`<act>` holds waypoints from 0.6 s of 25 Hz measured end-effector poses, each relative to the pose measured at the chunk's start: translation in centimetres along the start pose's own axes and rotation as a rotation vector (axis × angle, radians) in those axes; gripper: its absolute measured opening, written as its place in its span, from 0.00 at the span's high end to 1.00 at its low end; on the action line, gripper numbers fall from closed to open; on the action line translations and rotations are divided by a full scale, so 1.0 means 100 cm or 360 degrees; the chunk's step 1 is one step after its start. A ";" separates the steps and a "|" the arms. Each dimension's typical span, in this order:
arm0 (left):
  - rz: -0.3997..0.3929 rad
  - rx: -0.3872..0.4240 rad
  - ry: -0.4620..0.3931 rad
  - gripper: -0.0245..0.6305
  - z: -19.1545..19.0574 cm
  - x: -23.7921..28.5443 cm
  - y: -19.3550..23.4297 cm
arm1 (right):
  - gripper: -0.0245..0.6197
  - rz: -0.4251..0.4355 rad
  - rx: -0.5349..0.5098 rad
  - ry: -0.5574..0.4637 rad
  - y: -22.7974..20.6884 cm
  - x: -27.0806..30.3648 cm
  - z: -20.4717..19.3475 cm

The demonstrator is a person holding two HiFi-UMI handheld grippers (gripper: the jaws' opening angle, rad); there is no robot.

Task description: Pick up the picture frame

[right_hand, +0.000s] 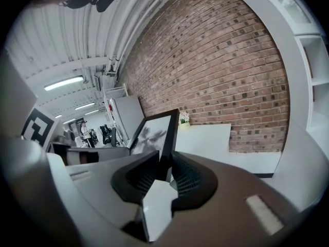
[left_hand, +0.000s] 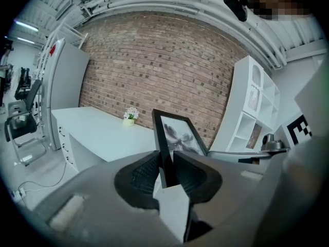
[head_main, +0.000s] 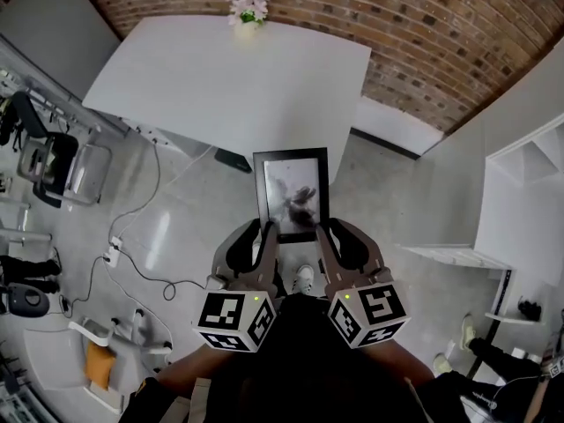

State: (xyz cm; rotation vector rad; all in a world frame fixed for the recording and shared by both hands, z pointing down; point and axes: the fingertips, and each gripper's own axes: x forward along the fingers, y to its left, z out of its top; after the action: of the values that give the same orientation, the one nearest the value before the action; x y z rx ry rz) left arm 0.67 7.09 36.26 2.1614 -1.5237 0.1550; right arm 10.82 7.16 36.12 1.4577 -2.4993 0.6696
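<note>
A brick wall [head_main: 423,25] closes off the far side of the room. In front of it stands a white table [head_main: 220,77] with a small pot of flowers [head_main: 248,5] at its back edge, and white shelving [head_main: 520,201] runs down my right. The picture frame [head_main: 293,192] is in the air over the grey floor [head_main: 176,227], between me and the near edge of the table, and it touches nothing but my tongs. My left gripper [head_main: 267,236] is closed on the lower left edge of the black moulding, my right gripper [head_main: 323,236] on the lower right edge. In each gripper view the thin rim sits between the ribbed pads, which press on it from both sides. Both tongs therefore hold the frame at a narrow opening, and the picture faces up towards me. I judge the lift itself as good as done; what remains is to carry it cleanly. The pads grip only a slim edge low on the frame, so the top half could swing or twist if one hand leads the other. I would move both hands together at the same height and angle, avoid squeezing them towards each other across the glass, and steer clear of the table corner ahead.
</note>
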 end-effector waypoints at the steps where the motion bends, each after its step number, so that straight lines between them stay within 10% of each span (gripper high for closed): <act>1: 0.0013 -0.0002 -0.0014 0.85 0.002 -0.004 0.003 | 0.84 0.0014 -0.0005 -0.0003 0.004 0.002 0.000; 15: 0.0044 -0.0058 -0.0076 0.85 -0.001 -0.031 0.013 | 0.85 0.0068 -0.0040 -0.0013 0.029 -0.005 -0.005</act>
State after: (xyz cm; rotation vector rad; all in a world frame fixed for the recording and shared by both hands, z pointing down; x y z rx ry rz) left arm -1.68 9.40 35.65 2.1305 -1.5712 0.0846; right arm 8.56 8.96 35.51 1.4057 -2.5421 0.6383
